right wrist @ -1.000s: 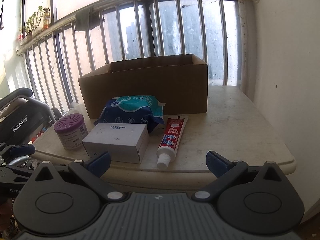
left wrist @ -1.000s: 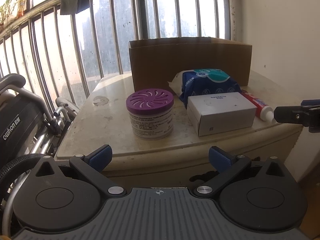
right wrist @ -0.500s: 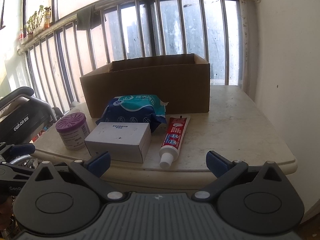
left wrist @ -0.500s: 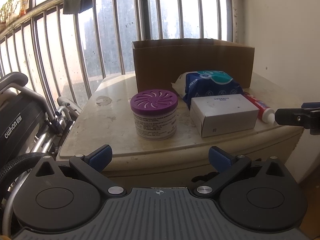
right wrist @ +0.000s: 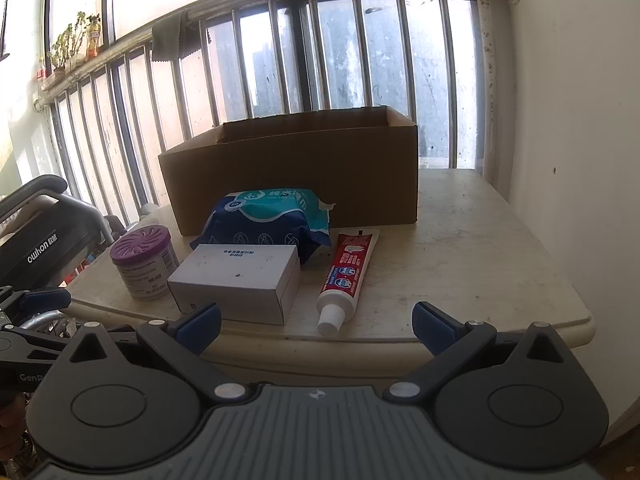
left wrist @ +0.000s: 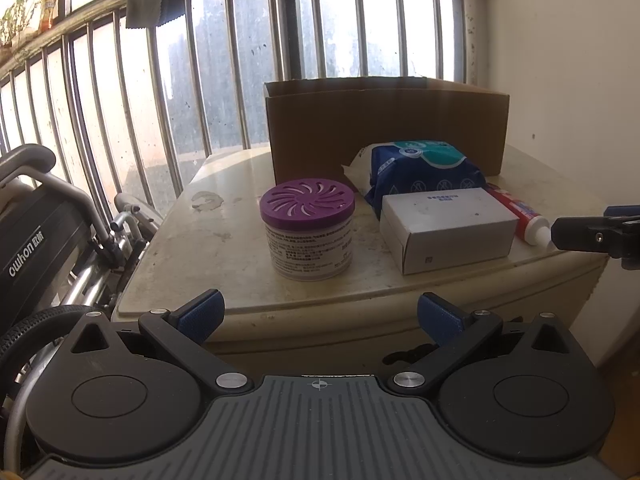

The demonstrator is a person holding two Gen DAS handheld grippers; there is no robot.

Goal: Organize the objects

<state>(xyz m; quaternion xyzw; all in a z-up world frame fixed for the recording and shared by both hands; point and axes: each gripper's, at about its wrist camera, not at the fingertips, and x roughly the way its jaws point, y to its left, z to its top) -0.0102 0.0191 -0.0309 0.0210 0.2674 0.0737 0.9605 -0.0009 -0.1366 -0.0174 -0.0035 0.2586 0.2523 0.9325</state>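
Nearest, my left gripper (left wrist: 320, 316): blue-padded fingers spread wide, nothing between them, held short of the table's (left wrist: 224, 216) front edge. My right gripper (right wrist: 316, 328): likewise spread and empty, at the same edge further right; the left view catches only one dark finger of it, cut off at the frame's right side. Front row on the table: a round jar with a purple slotted lid (left wrist: 307, 232), upright, its label print too small to read; just right of it a white carton (left wrist: 448, 228), lying flat, printing on top illegible. Beside the carton, a red toothpaste tube (right wrist: 350, 276), white cap toward me — the right view shows its whole length, while the left view shows only the cap end, the rest hidden behind the carton. Behind carton and tube, a blue and teal soft pack (right wrist: 272, 220), its lower edge hidden by the carton; it touches or nearly touches the box behind, I cannot tell which. Further back, an open brown cardboard box (right wrist: 296, 180); neither view looks over its wall far enough to show the floor inside. At left, part of a wheelchair (left wrist: 44, 232), cut off by the frame. Farthest, window bars (right wrist: 280, 52) with a cloth (right wrist: 170, 42) hung over the rail, and — right view mainly — small potted plants (right wrist: 68, 46) on the sill.
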